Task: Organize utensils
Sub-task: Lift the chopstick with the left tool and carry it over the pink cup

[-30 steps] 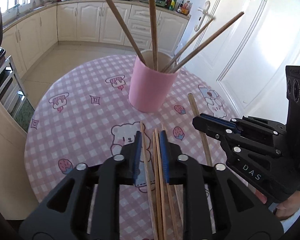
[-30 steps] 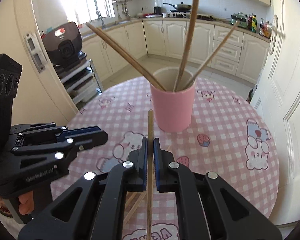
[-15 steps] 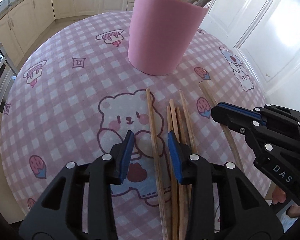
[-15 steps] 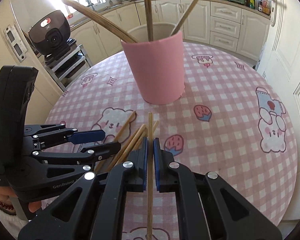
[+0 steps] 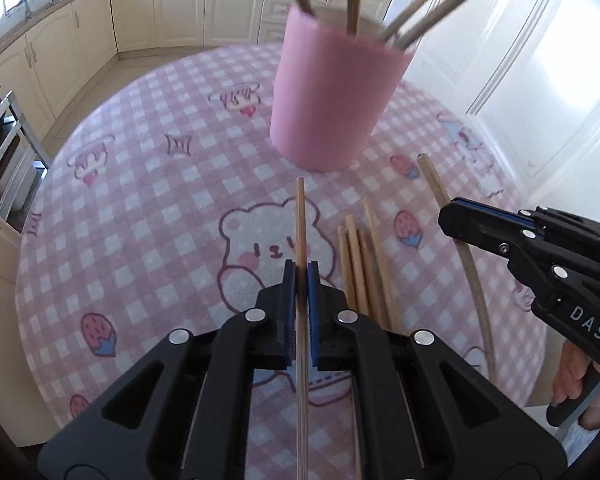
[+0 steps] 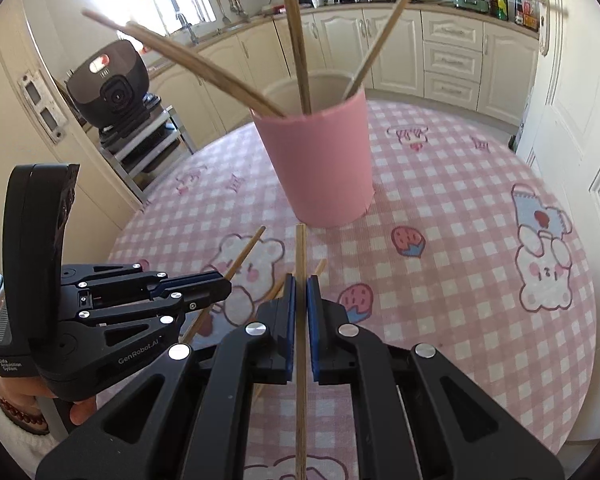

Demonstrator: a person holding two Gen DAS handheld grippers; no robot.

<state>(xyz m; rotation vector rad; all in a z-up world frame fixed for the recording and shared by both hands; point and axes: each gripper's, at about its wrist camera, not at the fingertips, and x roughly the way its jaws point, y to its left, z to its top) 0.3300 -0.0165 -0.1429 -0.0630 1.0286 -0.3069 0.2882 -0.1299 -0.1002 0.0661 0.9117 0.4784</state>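
Each pair of tongs is clamped on one wooden chopstick. The left tongs (image 5: 301, 276) have just been closing, and now pinch a chopstick (image 5: 300, 216) that lay at the left edge of the loose bundle (image 5: 364, 264) on the bench. The right tongs (image 6: 301, 288) grip a second chopstick (image 6: 300, 248) whose tip reaches toward the foot of the pink cup (image 6: 320, 160).

These sticks look light, stiff and smooth. Gripped around mid-length, as here, they should stay balanced; a hold near one end would probably let them swing or slip between the pads.

The cup stands at the far middle of the bench, already holding several leaning chopsticks.

The round bench wears a pink checked cloth (image 5: 148, 208) printed with bears and strawberries. Cream kitchen cabinets (image 6: 452, 56) line the far wall, and a white door (image 5: 540, 80) stands to the right.
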